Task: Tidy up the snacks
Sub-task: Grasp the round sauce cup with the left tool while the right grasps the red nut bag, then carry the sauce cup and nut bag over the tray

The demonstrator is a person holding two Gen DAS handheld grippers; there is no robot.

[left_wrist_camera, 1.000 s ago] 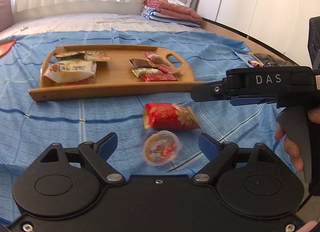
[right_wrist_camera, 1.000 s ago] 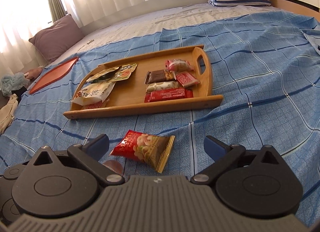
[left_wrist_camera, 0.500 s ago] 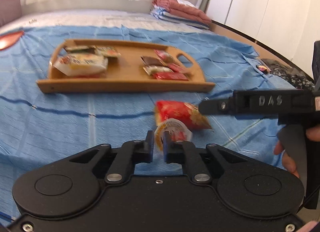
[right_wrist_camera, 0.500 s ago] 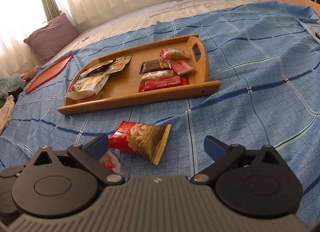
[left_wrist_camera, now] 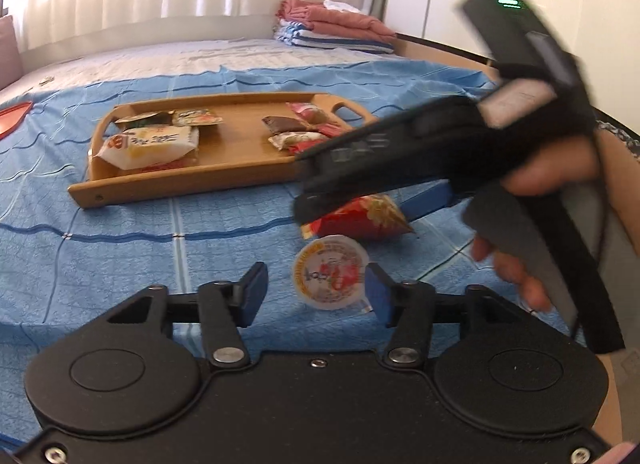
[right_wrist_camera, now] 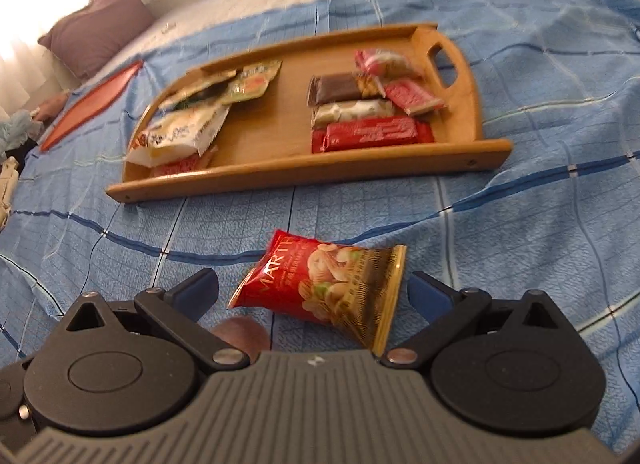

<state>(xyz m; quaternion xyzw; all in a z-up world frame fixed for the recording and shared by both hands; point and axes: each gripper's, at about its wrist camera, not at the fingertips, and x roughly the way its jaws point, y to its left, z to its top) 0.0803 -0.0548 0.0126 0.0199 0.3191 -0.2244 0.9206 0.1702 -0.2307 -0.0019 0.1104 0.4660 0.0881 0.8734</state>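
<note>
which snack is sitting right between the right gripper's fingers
The red peanut bag, lying on the blue bedsheet between the open right gripper; the other wrapped snacks lie in the wooden tray.

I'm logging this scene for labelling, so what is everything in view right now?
Tray: one, light wood, on the bedspread.
Wrapped snacks: about ten, red, brown, white and green, in the tray.
Nut packet: one, red and gold, on the bedspread between the right gripper's jaws.
Jelly cup: one, white lid, red print, beside the nut packet.
Bedspread: one, blue check.
Pillow: one, purple, far left.
Folded blankets: one stack, pink and striped blue, far end.
Left gripper: black, blue pads, open.
Right gripper: black, open.
</note>
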